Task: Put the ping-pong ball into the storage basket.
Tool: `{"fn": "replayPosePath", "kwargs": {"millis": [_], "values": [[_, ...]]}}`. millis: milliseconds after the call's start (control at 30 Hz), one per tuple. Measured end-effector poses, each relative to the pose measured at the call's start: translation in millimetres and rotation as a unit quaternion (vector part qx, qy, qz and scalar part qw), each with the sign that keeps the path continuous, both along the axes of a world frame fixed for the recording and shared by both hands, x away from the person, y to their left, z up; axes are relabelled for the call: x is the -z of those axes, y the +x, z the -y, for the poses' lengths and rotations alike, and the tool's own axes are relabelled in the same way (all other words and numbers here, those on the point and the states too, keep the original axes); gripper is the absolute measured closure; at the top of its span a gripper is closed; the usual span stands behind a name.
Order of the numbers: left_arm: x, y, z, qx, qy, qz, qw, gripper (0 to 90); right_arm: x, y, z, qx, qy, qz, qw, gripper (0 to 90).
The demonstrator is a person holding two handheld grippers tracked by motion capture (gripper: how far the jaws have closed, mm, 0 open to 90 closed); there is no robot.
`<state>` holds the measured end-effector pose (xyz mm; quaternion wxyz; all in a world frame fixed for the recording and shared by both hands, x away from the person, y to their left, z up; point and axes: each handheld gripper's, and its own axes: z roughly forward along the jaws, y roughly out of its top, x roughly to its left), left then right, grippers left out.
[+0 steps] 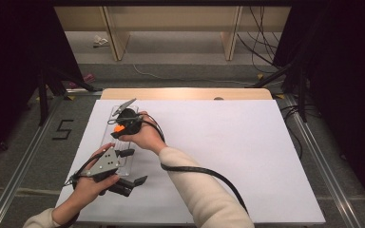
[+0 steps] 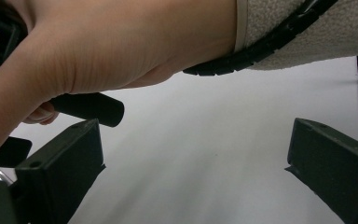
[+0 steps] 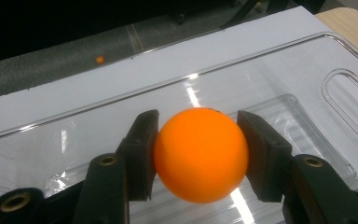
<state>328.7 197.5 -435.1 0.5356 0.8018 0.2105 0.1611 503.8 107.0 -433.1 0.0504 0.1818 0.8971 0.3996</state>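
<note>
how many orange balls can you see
2. One orange ball is clamped in the right gripper over the clear tray. A small orange dot, perhaps another ball, lies on the floor beyond the table.

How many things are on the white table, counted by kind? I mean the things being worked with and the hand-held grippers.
Orange ball: 1, held between the jaws of the right gripper
Clear plastic tray: 1
Grippers: 2, the right gripper and the left gripper, whose jaws stand apart with nothing between them
Total: 4
</note>
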Motion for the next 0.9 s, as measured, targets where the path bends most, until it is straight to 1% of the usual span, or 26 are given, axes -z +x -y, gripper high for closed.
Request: {"fn": "replayPosePath", "kwargs": {"millis": [400,900], "values": [[0.0,0.0,0.1,0.0,0.0,0.0,1.0,3.0,3.5,-0.3,-1.0,0.0,-0.004,-0.007,1.0,51.3],[0.1,0.1,0.2,0.001,0.0,0.0,1.0,3.0,9.1,-0.8,-1.4,-0.001,-0.008,-0.009,0.9999,51.2]]}}
